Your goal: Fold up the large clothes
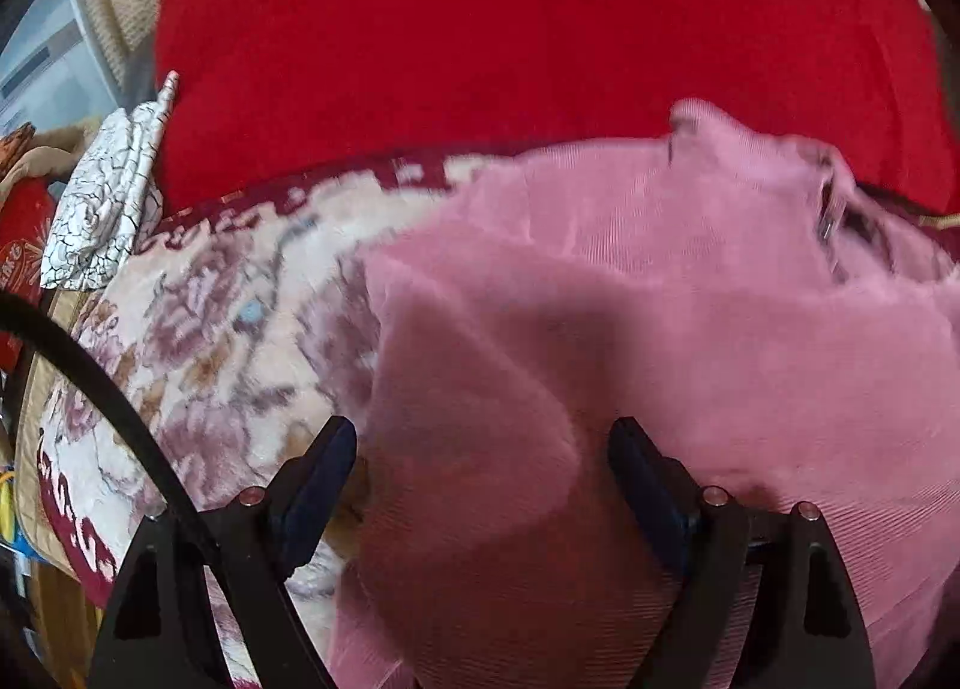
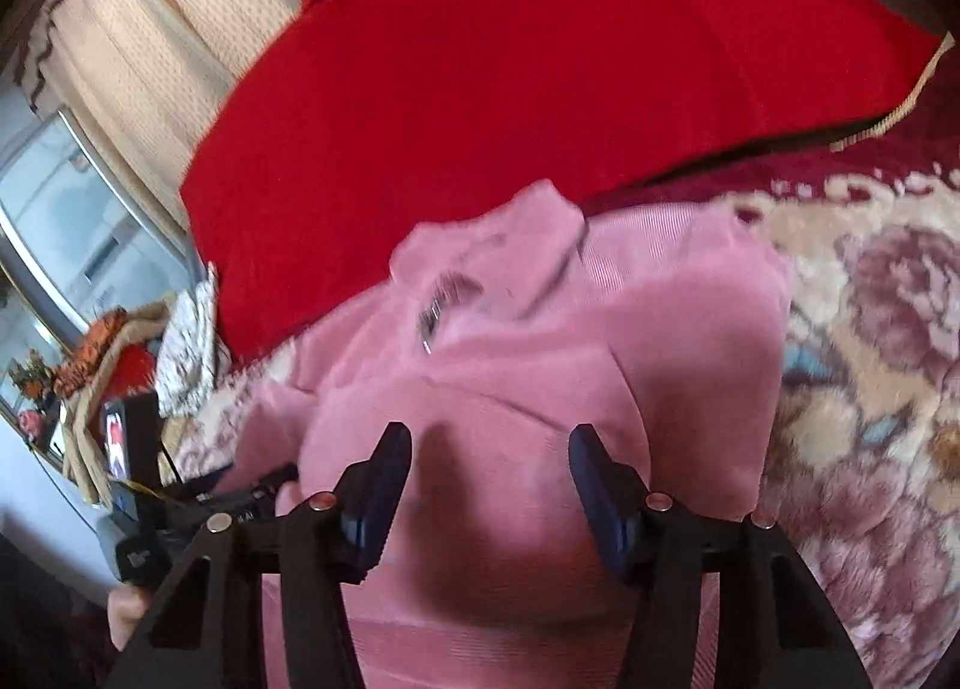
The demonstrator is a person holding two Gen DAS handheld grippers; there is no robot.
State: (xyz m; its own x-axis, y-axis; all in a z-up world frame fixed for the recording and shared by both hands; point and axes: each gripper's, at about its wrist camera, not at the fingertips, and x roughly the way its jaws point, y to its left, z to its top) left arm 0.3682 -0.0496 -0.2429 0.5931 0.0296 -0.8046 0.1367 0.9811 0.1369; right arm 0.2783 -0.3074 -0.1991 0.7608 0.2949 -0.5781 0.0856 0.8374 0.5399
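A pink ribbed garment point(image 1: 660, 299) with a collar and a short zipper lies on a floral blanket point(image 1: 210, 329). Part of it is folded over on itself. My left gripper point(image 1: 483, 443) is open and hangs just above the garment's left folded edge. In the right wrist view the same pink garment point(image 2: 540, 329) lies collar away from me, and my right gripper point(image 2: 492, 449) is open just above its middle. Neither gripper holds cloth. The other gripper point(image 2: 198, 509) and the hand holding it show at the lower left of the right wrist view.
A large red cushion point(image 1: 510, 29) lies behind the garment, also in the right wrist view point(image 2: 510, 89). A white crackle-pattern cloth point(image 1: 108, 197) lies at the left. A black cable point(image 1: 90, 377) crosses the left side. Cream curtain point(image 2: 150, 41) and window stand at left.
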